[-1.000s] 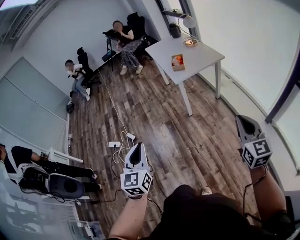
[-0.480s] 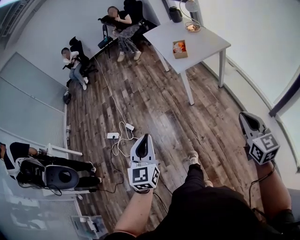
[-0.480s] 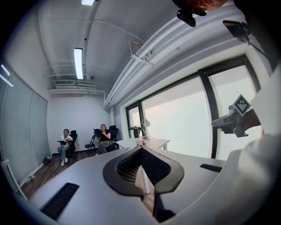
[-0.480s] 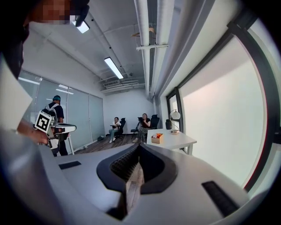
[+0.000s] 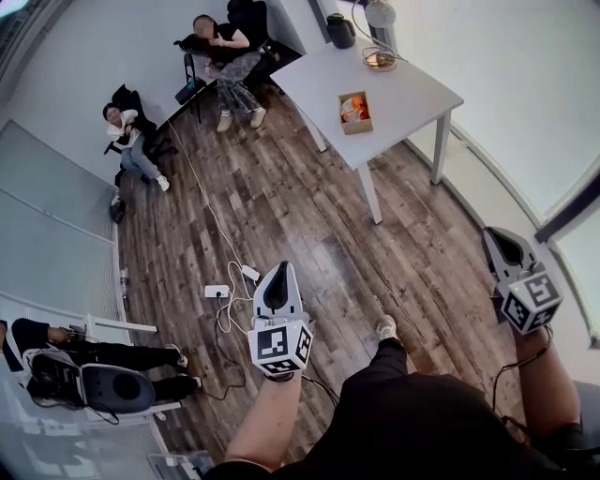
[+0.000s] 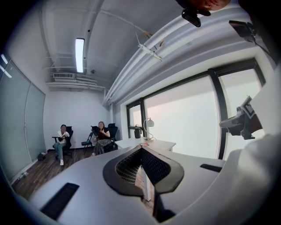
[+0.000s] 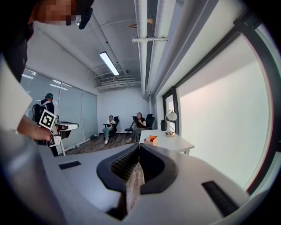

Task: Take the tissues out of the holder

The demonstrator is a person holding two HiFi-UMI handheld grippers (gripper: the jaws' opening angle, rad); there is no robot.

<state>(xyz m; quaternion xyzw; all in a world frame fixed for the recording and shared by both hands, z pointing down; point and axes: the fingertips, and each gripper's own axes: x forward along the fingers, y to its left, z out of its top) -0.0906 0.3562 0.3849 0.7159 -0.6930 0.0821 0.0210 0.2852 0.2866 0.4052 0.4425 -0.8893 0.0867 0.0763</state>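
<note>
A small brown cardboard holder [image 5: 354,111] with white and orange tissue showing in it sits on the white table [image 5: 403,84], far ahead of me. It also shows small in the right gripper view, as the holder [image 7: 151,139]. My left gripper [image 5: 279,269] hangs over the wooden floor, well short of the table. Its jaws are shut and empty, seen again on the left gripper [image 6: 141,148]. My right gripper [image 5: 494,236] is held out at the right, near the window wall. Its jaws are closed on nothing, as the right gripper [image 7: 138,145] also shows.
A dark jug [image 5: 340,31], a lamp [image 5: 379,14] and a small dish [image 5: 380,60] stand at the table's far end. Two people sit on chairs [image 5: 217,56] by the far wall. A power strip and cable [image 5: 217,292] lie on the floor. Another person [image 5: 56,347] with equipment is at lower left.
The view has shifted, with the seated people sliding left in the frame. My foot has come forward on the floor. Both grippers stay shut and hold about the same places.
</note>
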